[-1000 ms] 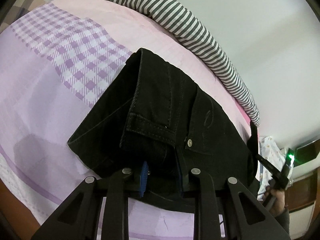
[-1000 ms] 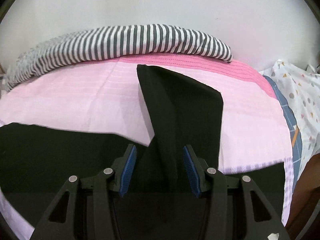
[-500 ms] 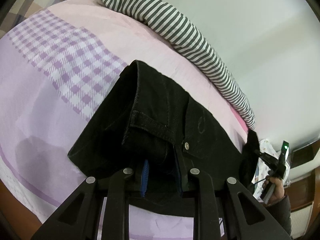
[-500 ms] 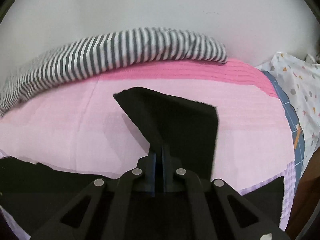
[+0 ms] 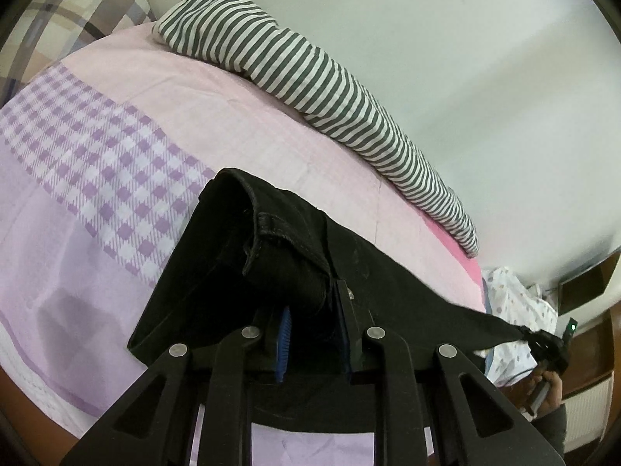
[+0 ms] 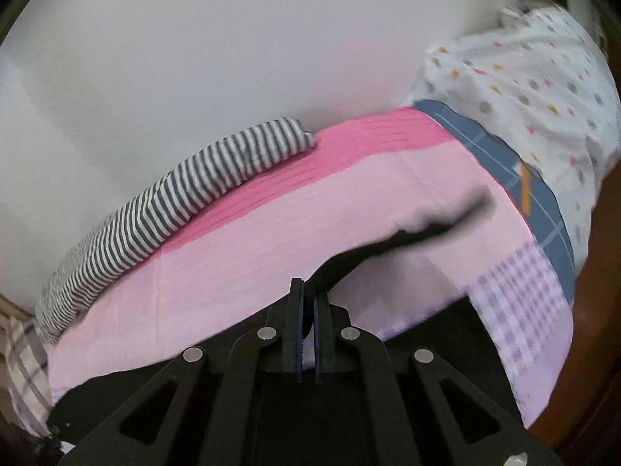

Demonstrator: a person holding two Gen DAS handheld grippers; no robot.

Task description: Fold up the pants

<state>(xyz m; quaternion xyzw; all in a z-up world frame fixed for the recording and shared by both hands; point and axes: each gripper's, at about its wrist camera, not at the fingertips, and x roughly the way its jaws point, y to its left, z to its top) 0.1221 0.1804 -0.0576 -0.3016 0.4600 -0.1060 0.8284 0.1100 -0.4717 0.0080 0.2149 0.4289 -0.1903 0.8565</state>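
Black pants hang over a pink and purple bed. My left gripper is shut on the waistband, which bunches up between its blue pads. The pants stretch taut to the right toward my right gripper, seen small at the far right. In the right wrist view my right gripper is shut on the leg end of the pants, which trails blurred to the right above the bed.
A striped bolster lies along the white wall at the back of the bed. A dotted white cloth and a blue checked sheet lie at the bed's right end. A plaid pillow sits at the far left.
My right gripper closed on the leg end and lifted it off the bed, pulling right. My left gripper raised the waistband. The pants now stretch taut between both grippers.
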